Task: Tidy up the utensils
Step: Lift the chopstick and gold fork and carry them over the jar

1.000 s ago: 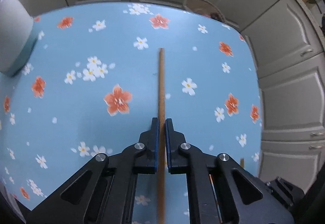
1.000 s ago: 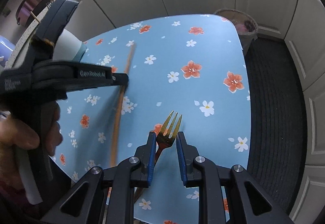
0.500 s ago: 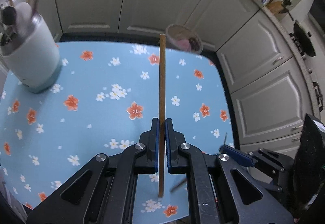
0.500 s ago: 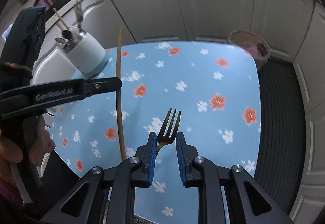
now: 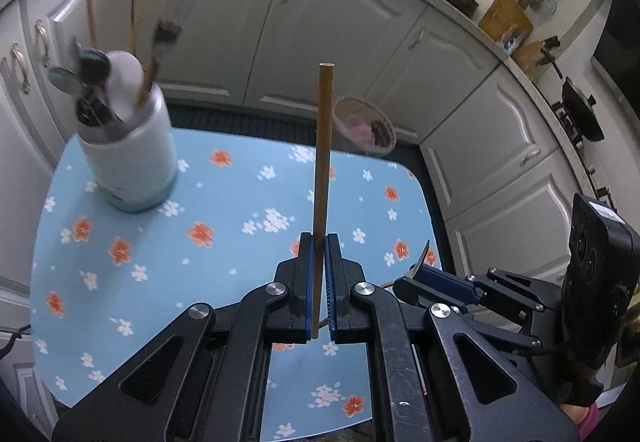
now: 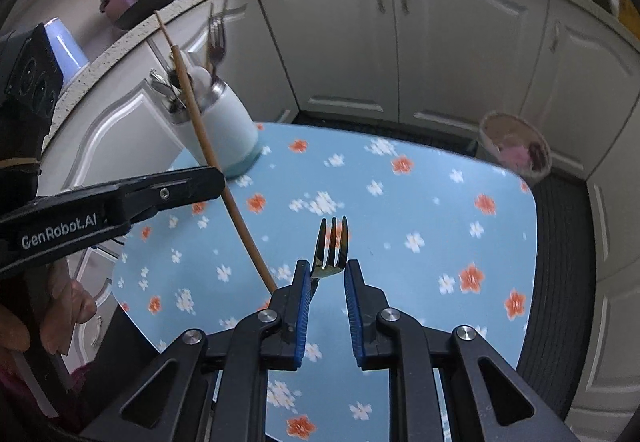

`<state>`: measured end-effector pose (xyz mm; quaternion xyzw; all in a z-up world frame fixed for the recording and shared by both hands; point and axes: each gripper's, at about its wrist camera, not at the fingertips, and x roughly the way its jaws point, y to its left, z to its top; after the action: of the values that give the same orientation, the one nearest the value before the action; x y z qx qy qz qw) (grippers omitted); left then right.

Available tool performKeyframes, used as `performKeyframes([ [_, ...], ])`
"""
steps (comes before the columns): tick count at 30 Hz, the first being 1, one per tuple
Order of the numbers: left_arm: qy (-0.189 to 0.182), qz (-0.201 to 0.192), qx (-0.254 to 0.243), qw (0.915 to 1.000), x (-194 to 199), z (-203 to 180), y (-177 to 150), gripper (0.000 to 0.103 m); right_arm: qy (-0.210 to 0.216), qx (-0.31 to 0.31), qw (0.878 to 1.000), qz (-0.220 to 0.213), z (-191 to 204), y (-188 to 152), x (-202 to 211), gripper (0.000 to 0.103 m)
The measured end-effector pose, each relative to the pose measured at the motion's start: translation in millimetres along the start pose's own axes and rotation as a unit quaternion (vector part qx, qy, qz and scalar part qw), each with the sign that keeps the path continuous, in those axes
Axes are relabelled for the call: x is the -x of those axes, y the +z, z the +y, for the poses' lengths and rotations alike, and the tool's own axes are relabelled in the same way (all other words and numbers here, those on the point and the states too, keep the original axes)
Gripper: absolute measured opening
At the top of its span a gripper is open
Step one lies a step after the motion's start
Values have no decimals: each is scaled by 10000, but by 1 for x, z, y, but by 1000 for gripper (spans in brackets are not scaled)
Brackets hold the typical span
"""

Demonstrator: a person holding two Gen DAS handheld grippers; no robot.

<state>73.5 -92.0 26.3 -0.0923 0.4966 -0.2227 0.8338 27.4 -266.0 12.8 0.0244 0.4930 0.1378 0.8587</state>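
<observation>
My left gripper (image 5: 318, 242) is shut on a wooden chopstick (image 5: 322, 161) and holds it upright above the blue floral table (image 5: 224, 209). The chopstick also shows in the right wrist view (image 6: 208, 157), clamped by the left gripper (image 6: 216, 179). My right gripper (image 6: 327, 270) is shut on a gold fork (image 6: 331, 248), tines pointing forward, lifted off the table. The fork's tines show in the left wrist view (image 5: 421, 262). A white utensil holder (image 5: 130, 157) with several utensils stands at the table's far left; it also shows in the right wrist view (image 6: 226, 129).
White kitchen cabinets (image 5: 332, 21) ring the table. A small bin (image 5: 366, 125) stands on the floor beyond the table's far edge, also in the right wrist view (image 6: 516, 149). A dark mat (image 6: 560, 282) lies right of the table.
Both grippers have risen well above the table with the chopstick and the fork. The views have tilted up, bringing the utensil holder and the cabinets into sight.
</observation>
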Motion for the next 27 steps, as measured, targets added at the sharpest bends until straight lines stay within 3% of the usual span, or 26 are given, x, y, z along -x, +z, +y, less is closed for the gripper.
performKeyframes([
  [7,100,-310,116,9994,38,23,20,4,87,266,9994,-227,29,39,9,16],
  [18,551,-1028,246,9929,110,64,85,4,321,719,9951,-606,91,124,17,16],
  [27,1075,-1318,213,9852,127,93,125,4,395,1004,9910,-787,144,192,6,16],
])
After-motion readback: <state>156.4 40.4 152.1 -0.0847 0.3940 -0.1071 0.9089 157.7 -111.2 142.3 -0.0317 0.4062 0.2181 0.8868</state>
